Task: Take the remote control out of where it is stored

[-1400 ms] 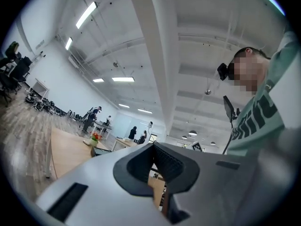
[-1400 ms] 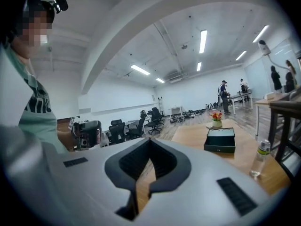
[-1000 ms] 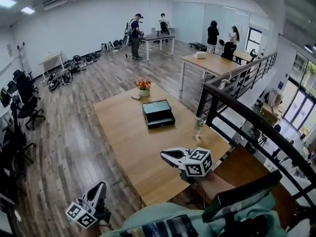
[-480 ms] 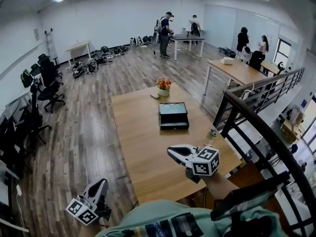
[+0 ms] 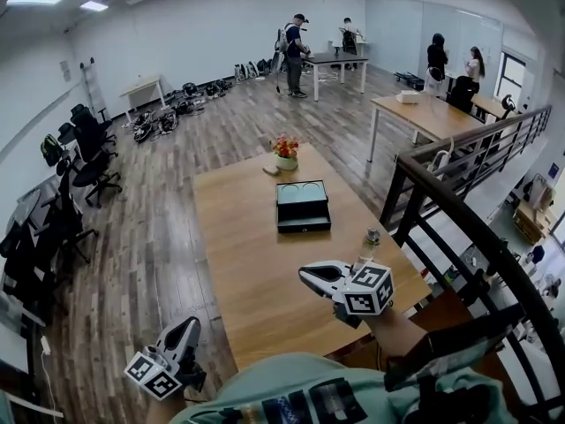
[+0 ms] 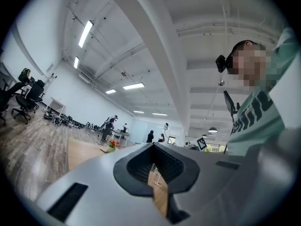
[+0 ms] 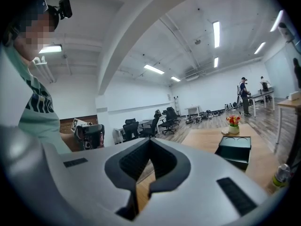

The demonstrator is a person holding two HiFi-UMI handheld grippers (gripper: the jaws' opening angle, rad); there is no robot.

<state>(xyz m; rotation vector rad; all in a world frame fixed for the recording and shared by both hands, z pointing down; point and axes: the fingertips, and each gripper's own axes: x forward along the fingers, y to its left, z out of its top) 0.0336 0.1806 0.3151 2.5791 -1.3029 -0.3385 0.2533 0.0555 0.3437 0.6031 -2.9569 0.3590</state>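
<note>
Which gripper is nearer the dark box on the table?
Right. The right gripper hovers over the table's near end, short of the dark box; the left gripper hangs off the table's near-left corner, farther away.

Table light wood, floor grey-brown planks. Box dark teal-black. Flowers red-orange, pot white. Left gripper, right gripper: pale grey, black-lined jaws, black-and-white square markers. Railing black.

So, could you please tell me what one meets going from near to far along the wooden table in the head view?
right gripper → bottle → dark box → flower pot
</note>
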